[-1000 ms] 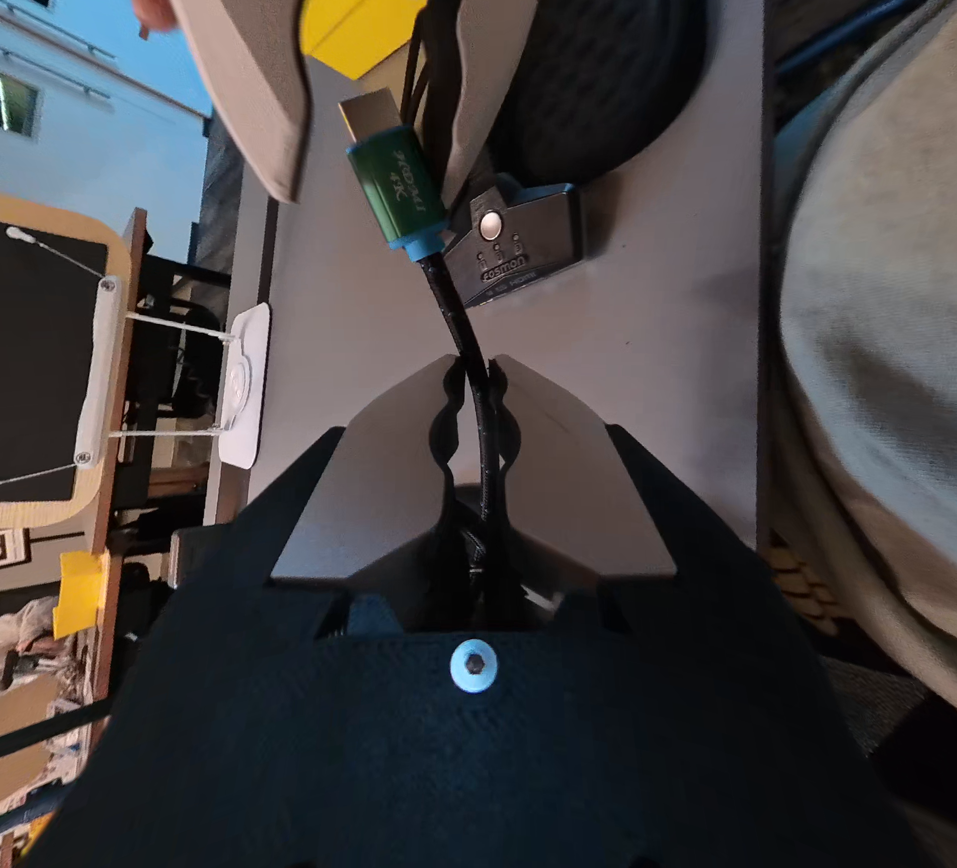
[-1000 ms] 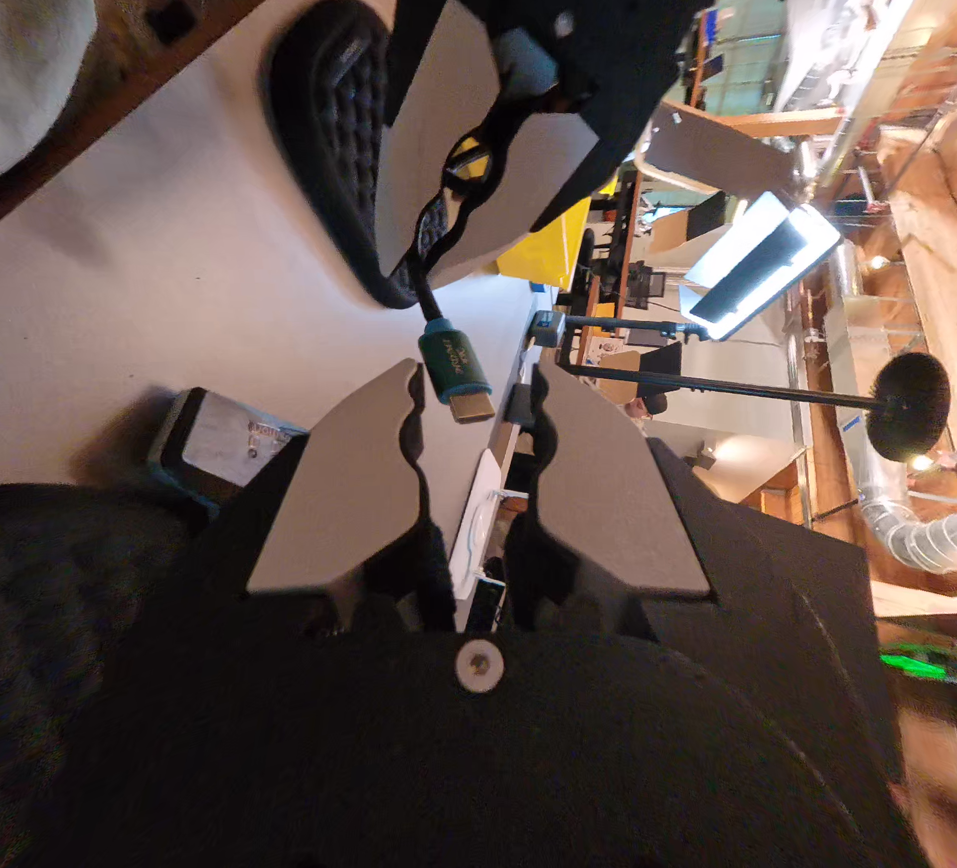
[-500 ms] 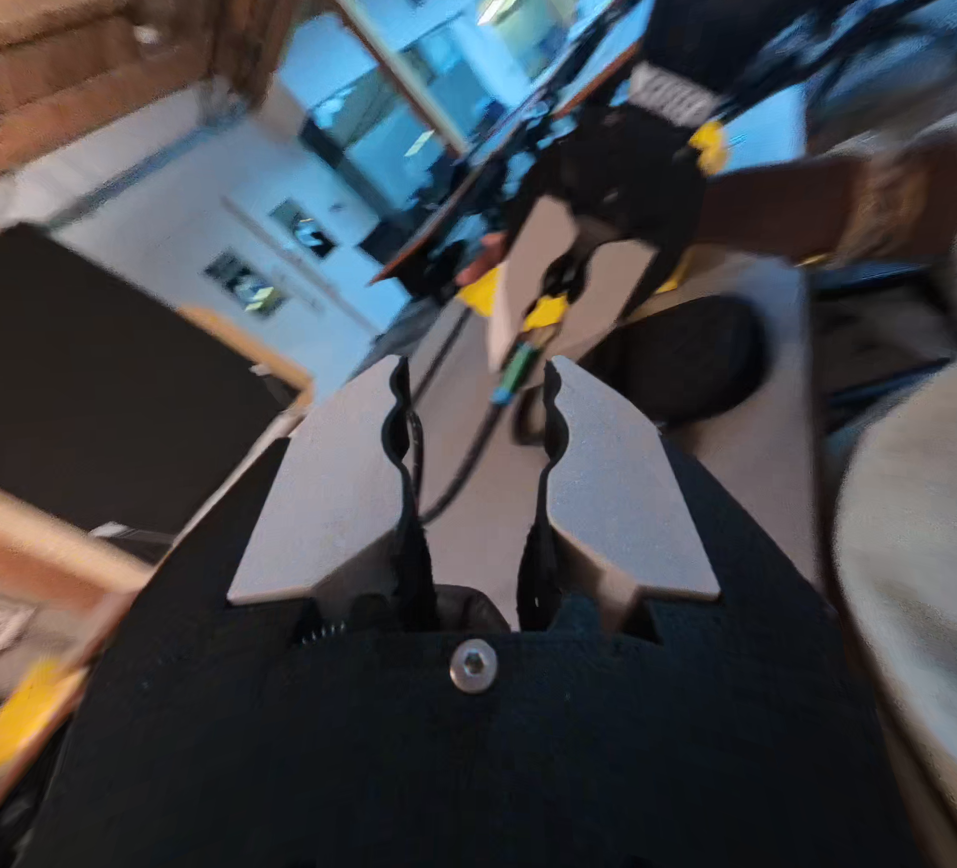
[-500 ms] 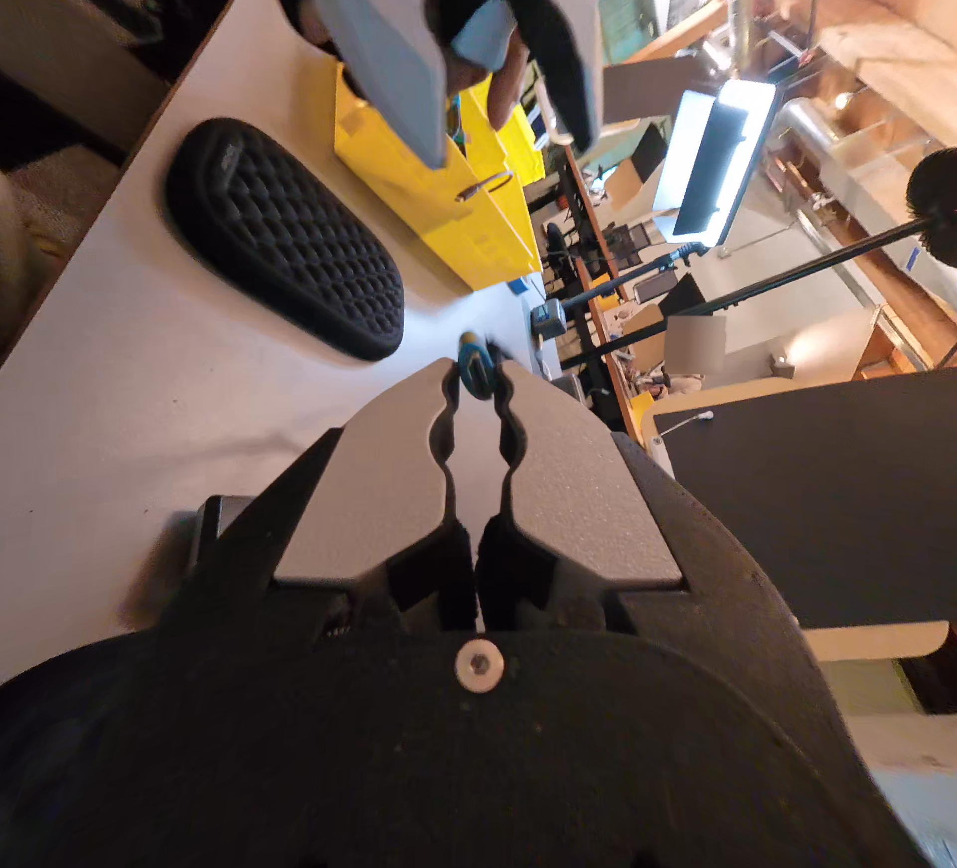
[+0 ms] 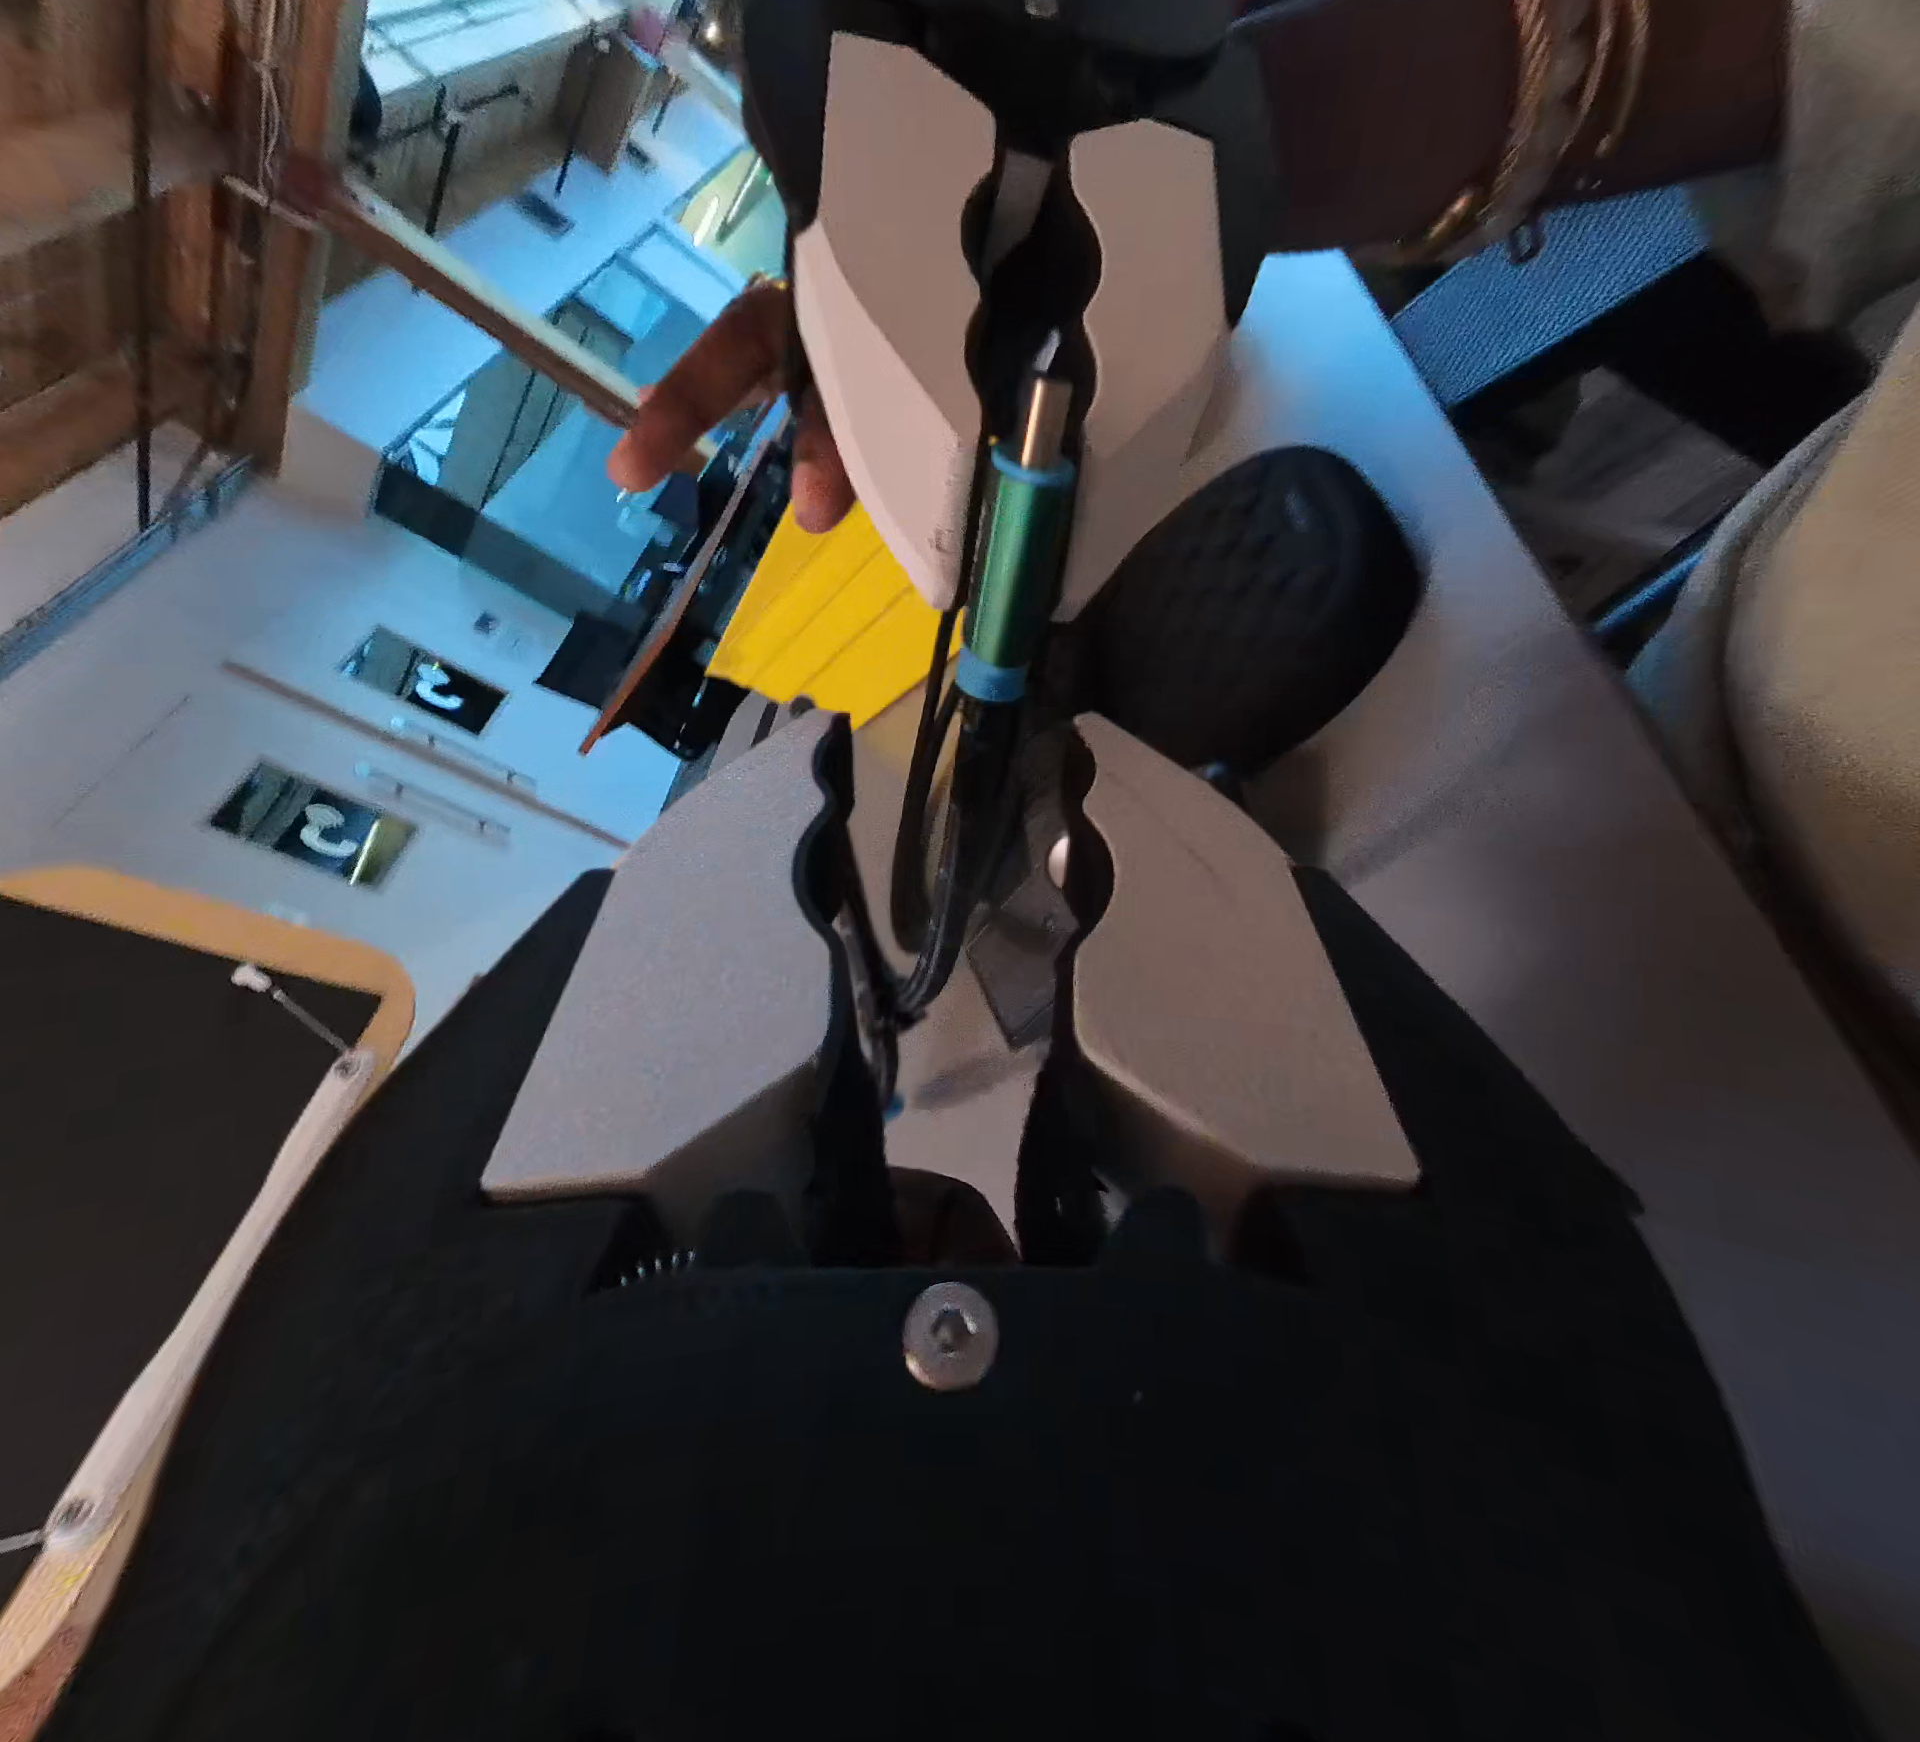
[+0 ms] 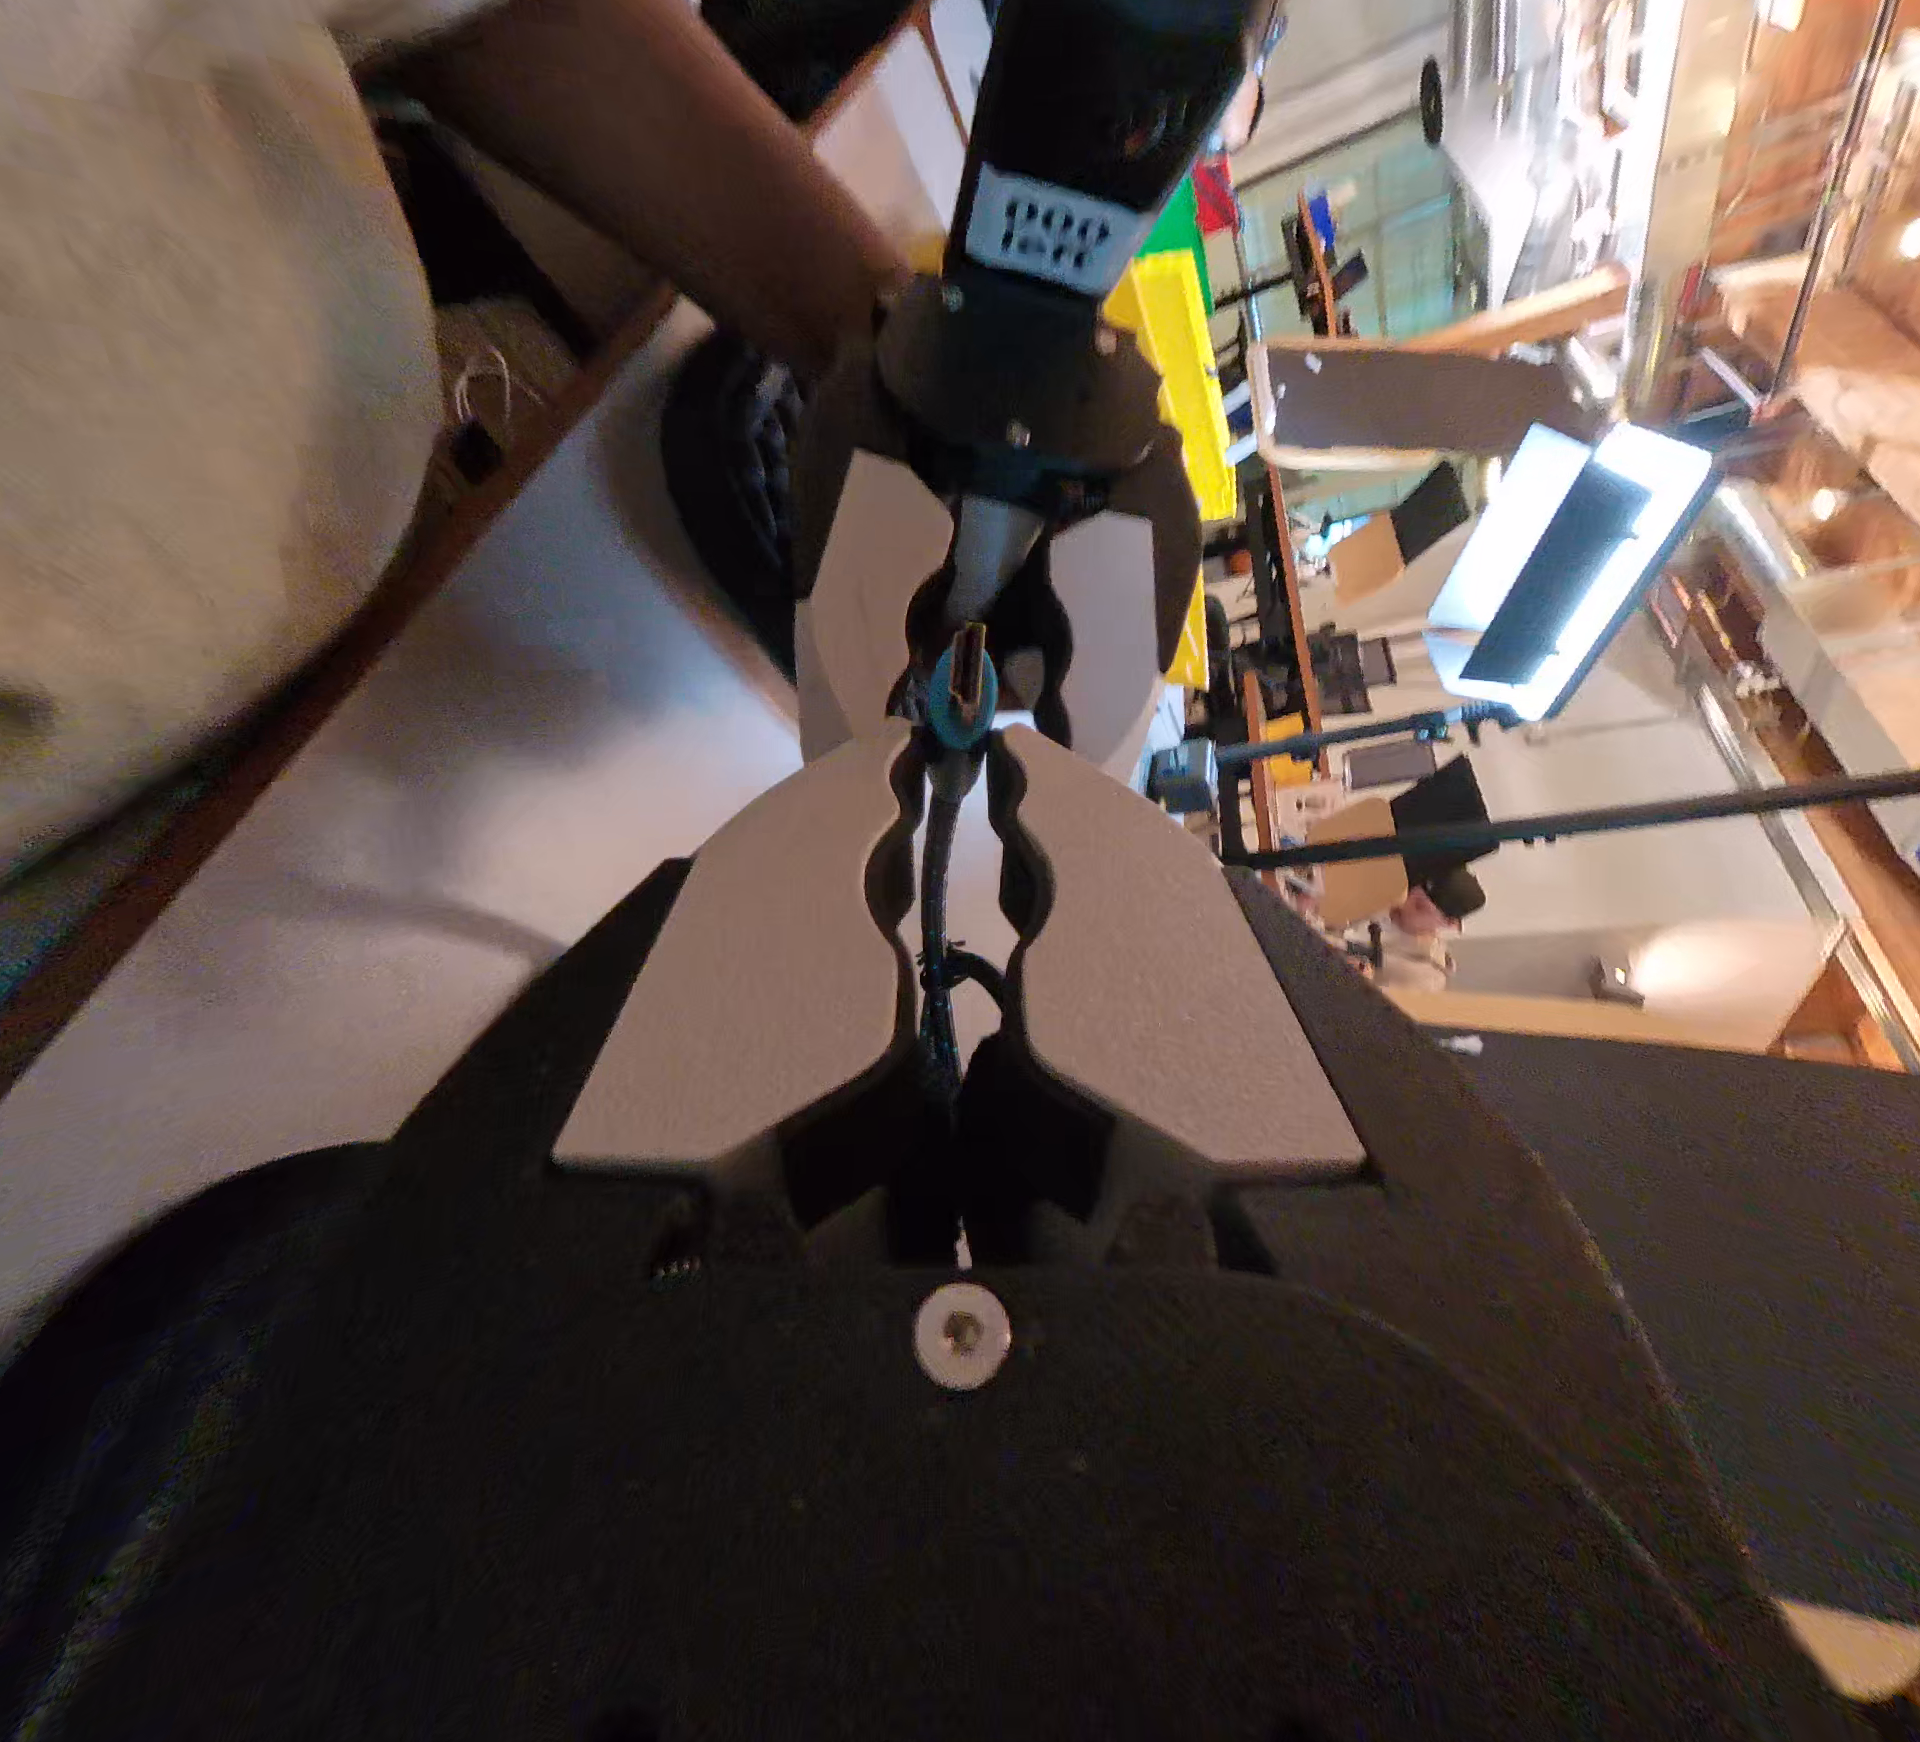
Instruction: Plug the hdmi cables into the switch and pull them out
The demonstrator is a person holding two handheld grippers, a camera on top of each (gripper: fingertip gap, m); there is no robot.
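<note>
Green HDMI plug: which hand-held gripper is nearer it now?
Right. The right hand-held gripper has the green HDMI plug at its fingertips; the left hand-held gripper is open, just short of it.

switch (image 5: 1023, 954): mostly hidden behind left gripper's fingers (image 5: 1174, 965)
wrist rest (image 6: 732, 487): largely covered by left gripper
background room: blurred
cable (image 6: 935, 923): lower end hidden

Left tool (image 5: 951, 736) with a black printed body, pale grey wavy-edged fingers (image 5: 717, 954) and a silver hex screw (image 5: 950, 1335), right tool (image 6: 951, 742) built alike, gold bracelets (image 5: 1558, 61), cream sleeve (image 6: 187, 165)
</note>
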